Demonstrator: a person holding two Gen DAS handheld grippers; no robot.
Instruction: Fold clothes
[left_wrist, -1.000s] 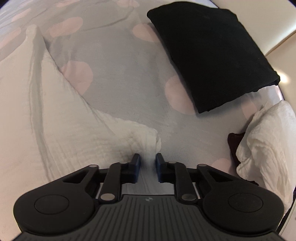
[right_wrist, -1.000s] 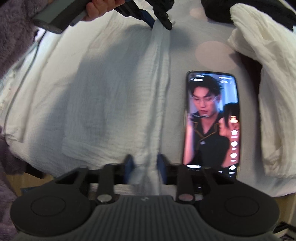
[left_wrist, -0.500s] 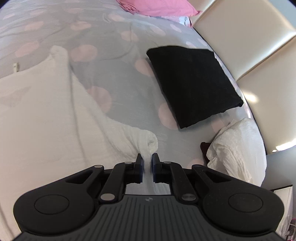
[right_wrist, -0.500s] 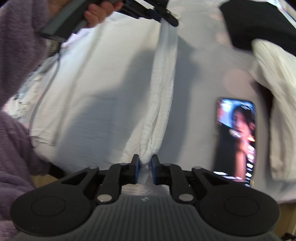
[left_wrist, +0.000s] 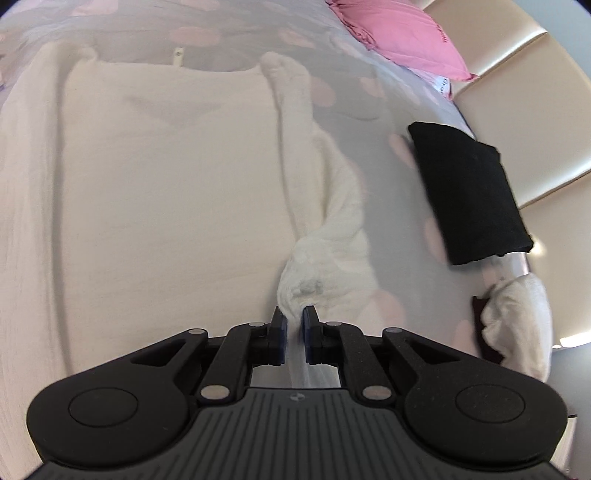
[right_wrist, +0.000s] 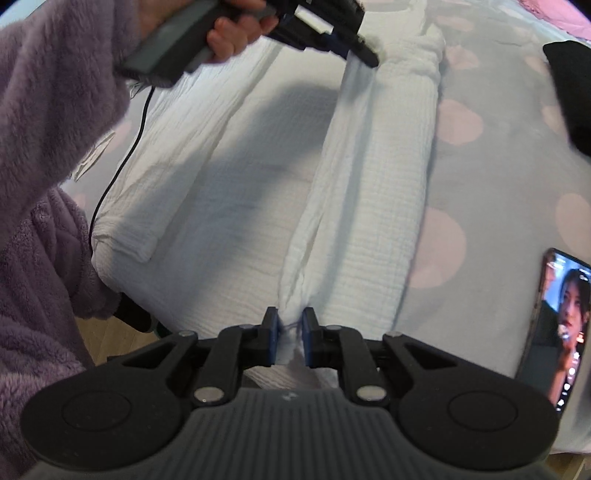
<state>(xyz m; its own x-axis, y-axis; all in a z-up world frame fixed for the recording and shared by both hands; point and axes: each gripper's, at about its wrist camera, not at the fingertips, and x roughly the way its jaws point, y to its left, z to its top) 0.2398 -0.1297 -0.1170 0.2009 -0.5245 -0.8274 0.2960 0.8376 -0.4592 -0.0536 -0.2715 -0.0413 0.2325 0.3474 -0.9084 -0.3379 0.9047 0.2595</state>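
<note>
A white garment (right_wrist: 229, 206) lies spread on the bed (right_wrist: 491, 192), and both tools pinch the same long edge of it, raised into a ridge that runs straight ahead from the right tool (right_wrist: 289, 334) to the left tool (right_wrist: 360, 51). Each tool is narrow, with white cloth bunched between its pads: in the left view the left tool (left_wrist: 294, 328) grips a wad of fabric just ahead of its tips, and the broad flat body of the garment spreads ahead and to its left. Judging by this, a side fold is under way: the lifted strip seems about to be carried over the flat panel, while the far side and any crosswise folds appear to be left. A folded black piece (left_wrist: 469, 192) lies ahead and to the right of the left tool, so some of the pile looks done; a crumpled white piece (left_wrist: 517, 325) to that tool's right is unfolded. A phone (right_wrist: 557, 325) rests on the bed right of the right tool.
</note>
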